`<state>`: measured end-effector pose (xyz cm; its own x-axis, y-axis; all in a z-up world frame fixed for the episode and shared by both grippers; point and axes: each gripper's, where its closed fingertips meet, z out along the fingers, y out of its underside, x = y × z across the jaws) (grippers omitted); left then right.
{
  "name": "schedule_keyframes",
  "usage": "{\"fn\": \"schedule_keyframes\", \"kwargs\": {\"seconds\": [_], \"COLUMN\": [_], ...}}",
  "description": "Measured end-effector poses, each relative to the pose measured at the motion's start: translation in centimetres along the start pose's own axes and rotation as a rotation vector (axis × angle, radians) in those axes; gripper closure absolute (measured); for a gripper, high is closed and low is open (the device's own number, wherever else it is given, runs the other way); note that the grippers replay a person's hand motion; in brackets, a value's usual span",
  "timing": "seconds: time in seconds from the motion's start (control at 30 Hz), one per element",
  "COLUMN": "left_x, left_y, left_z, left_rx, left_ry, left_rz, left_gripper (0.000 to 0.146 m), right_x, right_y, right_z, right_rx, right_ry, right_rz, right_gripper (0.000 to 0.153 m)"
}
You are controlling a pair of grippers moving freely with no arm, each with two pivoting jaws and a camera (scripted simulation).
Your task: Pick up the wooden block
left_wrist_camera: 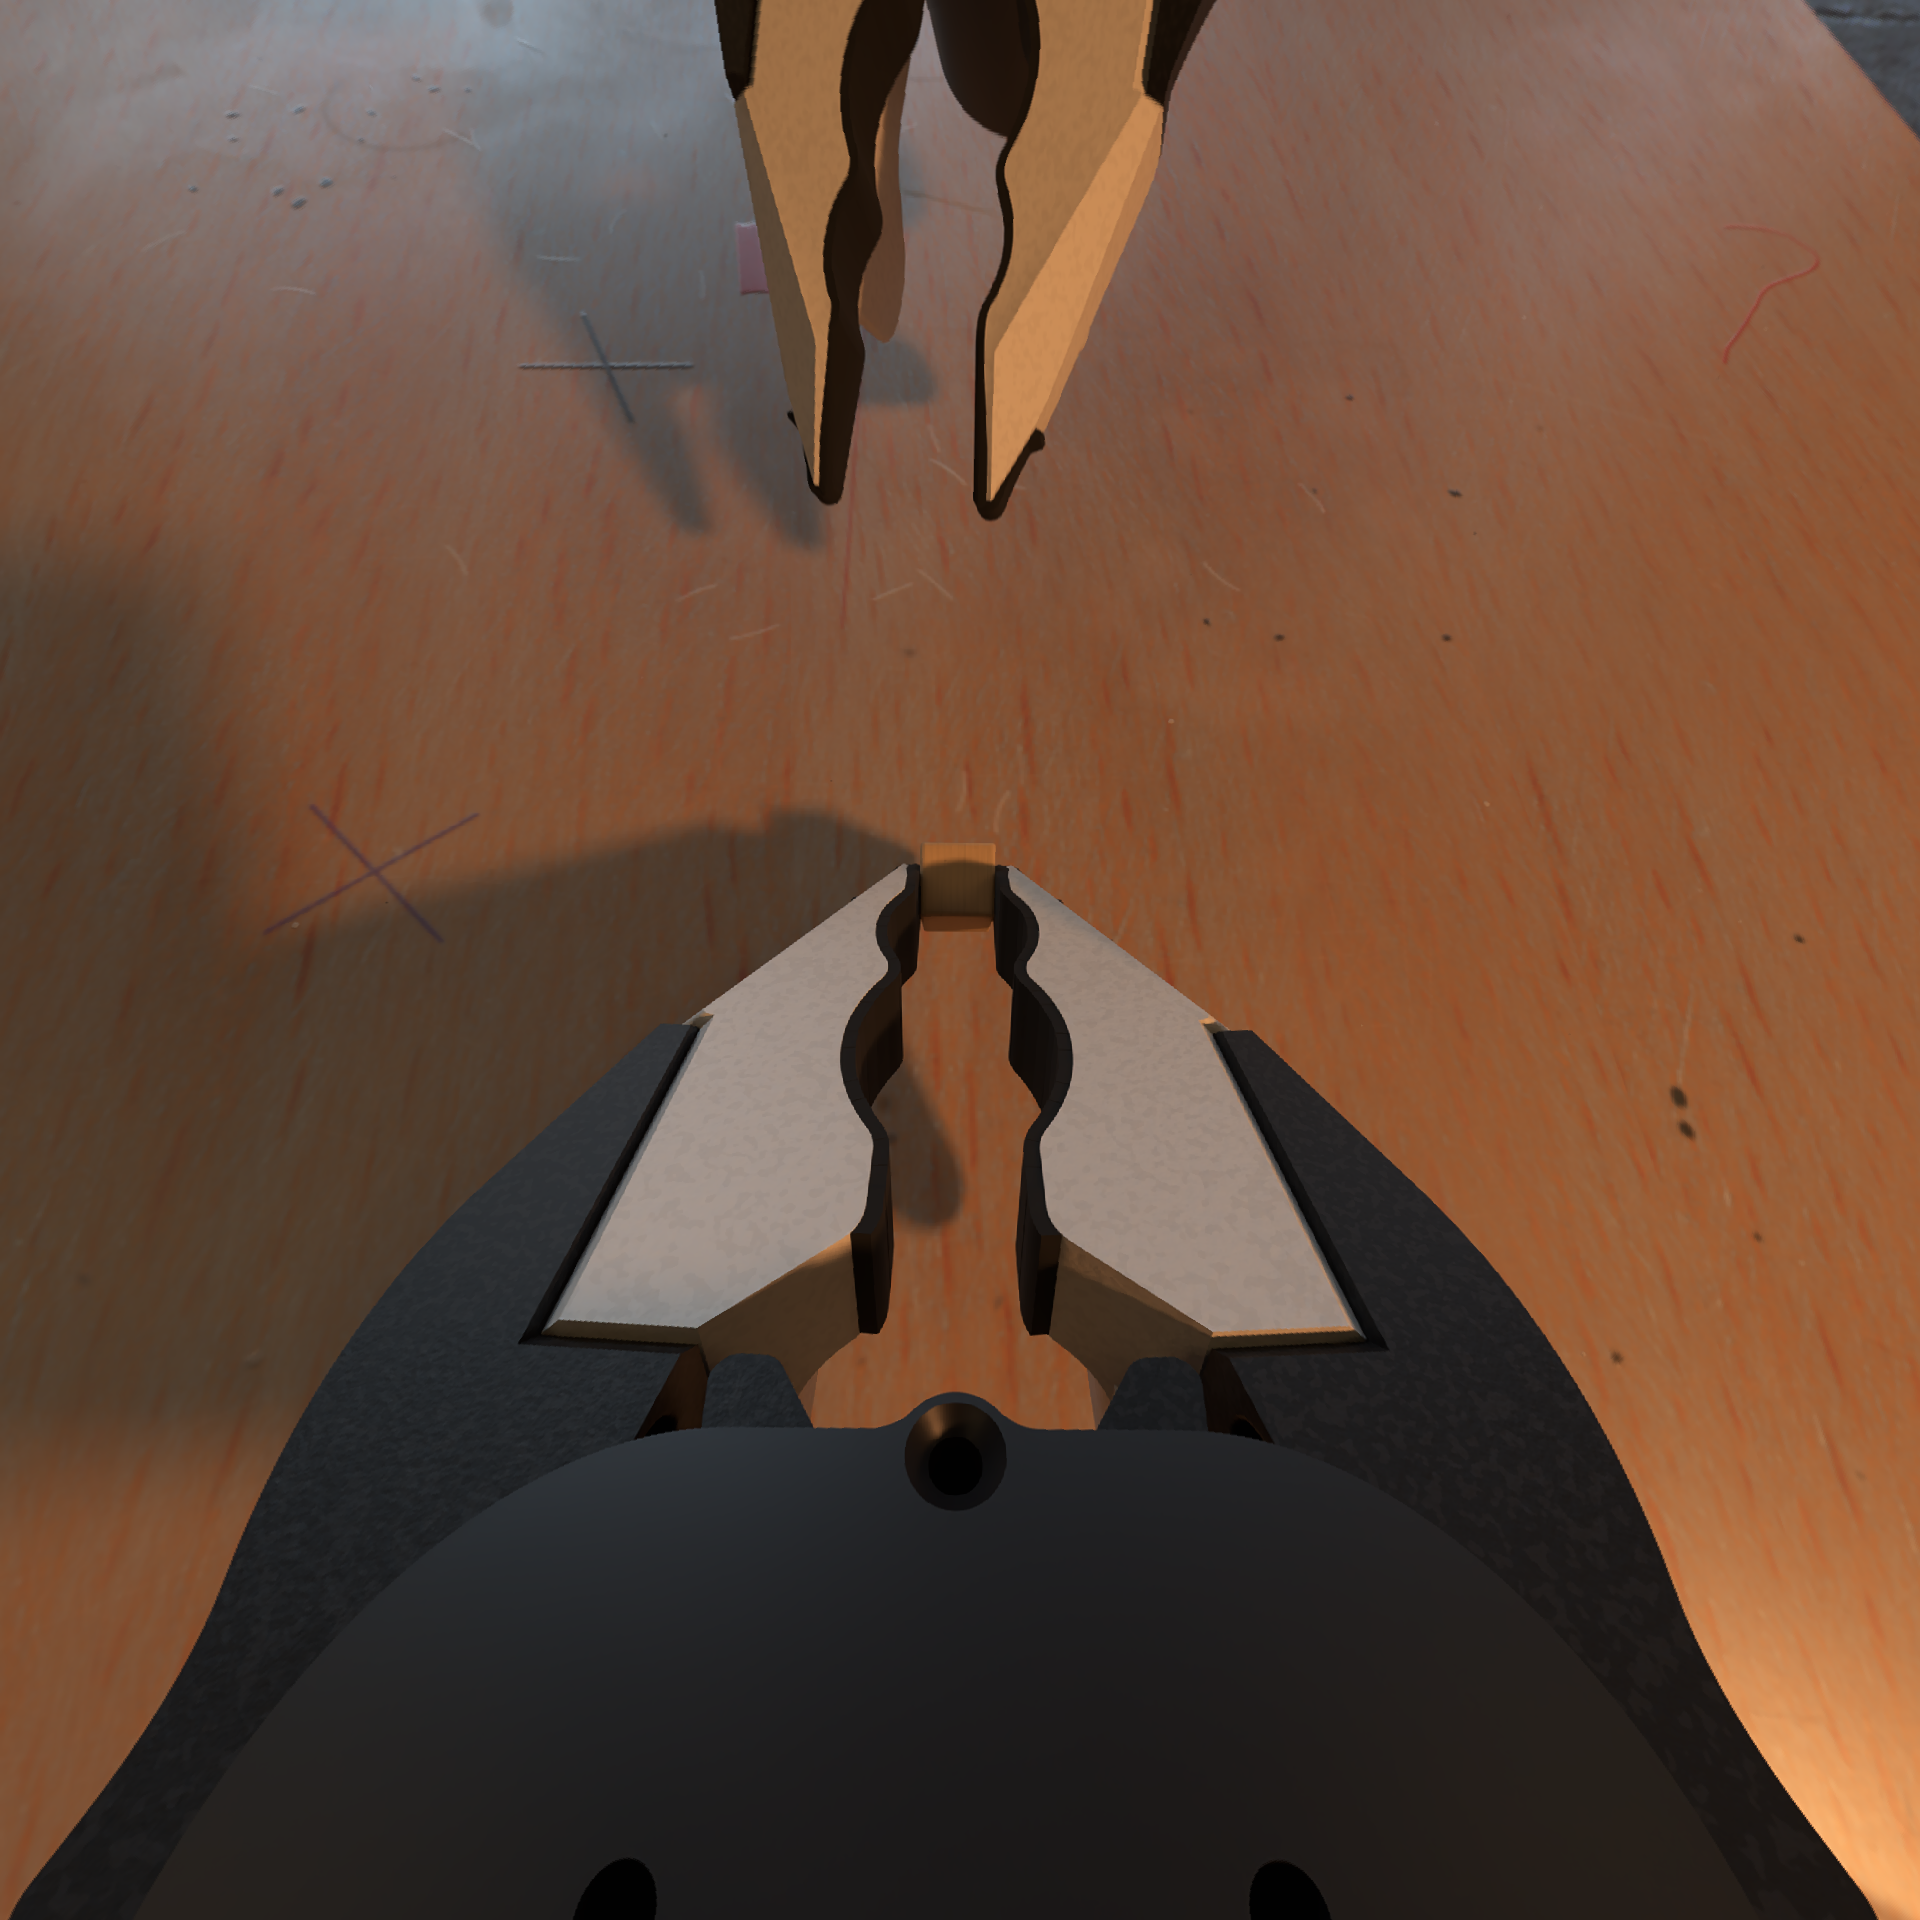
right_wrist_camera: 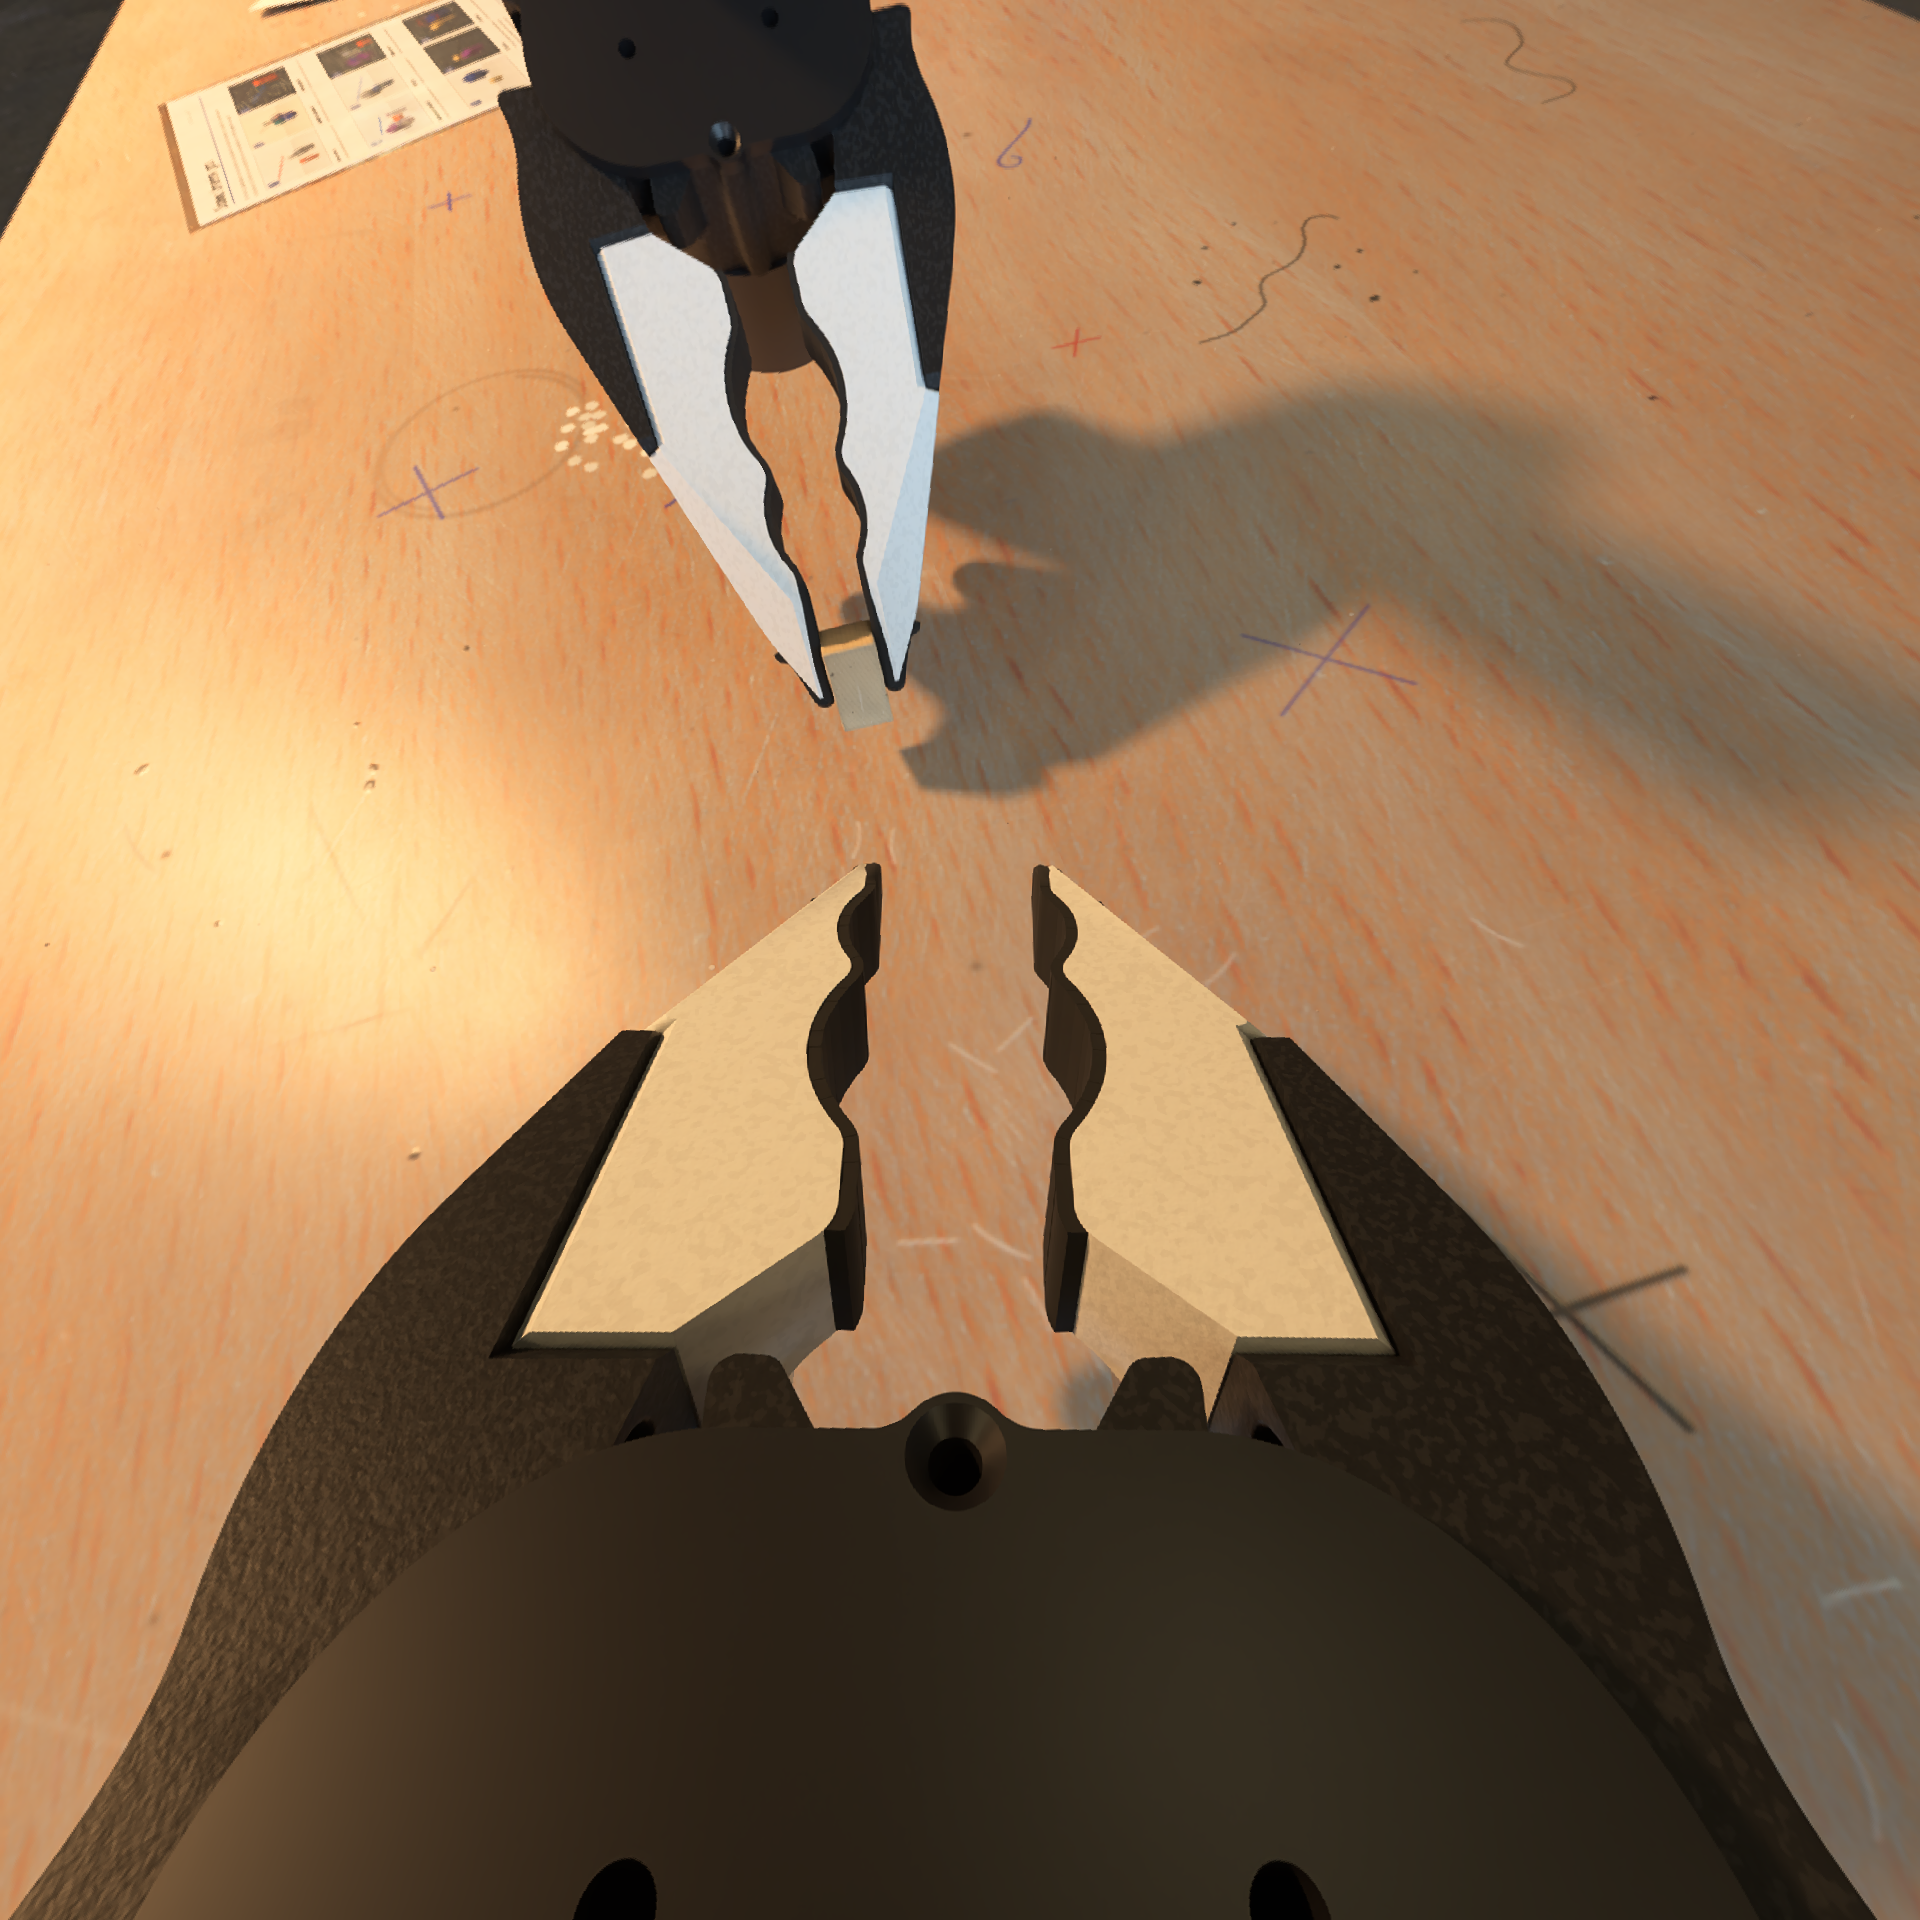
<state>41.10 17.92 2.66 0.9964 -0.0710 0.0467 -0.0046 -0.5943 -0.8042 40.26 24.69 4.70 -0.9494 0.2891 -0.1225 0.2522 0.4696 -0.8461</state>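
My left gripper (left_wrist_camera: 958,891) has its fingertips pressed against both sides of the wooden block (left_wrist_camera: 958,896), which sits low over the table (left_wrist_camera: 1455,727). Farther off, my right gripper (right_wrist_camera: 956,883) hangs partly open, holding nothing. A printed sheet (right_wrist_camera: 332,104) lies at the far left edge.

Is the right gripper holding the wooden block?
No, the right gripper is open with nothing between its fingertips, while the wooden block sits between the fingertips of the left gripper.
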Motion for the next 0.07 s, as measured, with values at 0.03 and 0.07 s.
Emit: {"fn": "schedule_keyframes", "kwargs": {"seconds": [0.03,0.07], "left_x": [-0.04,-0.08], "left_y": [-0.07,-0.13], "left_z": [-0.07,-0.14], "left_rx": [0.008,0.015], "left_ry": [-0.001,-0.003], "left_rz": [-0.002,-0.007], "left_gripper": [0.133,0.133], "right_x": [0.02,0.05], "right_y": [0.04,0.06], "right_z": [0.09,0.17], "right_rx": [-0.005,-0.008], "right_ry": [0.000,0.000], "right_rz": [0.000,0.003], "right_gripper": [0.124,0.124]}}
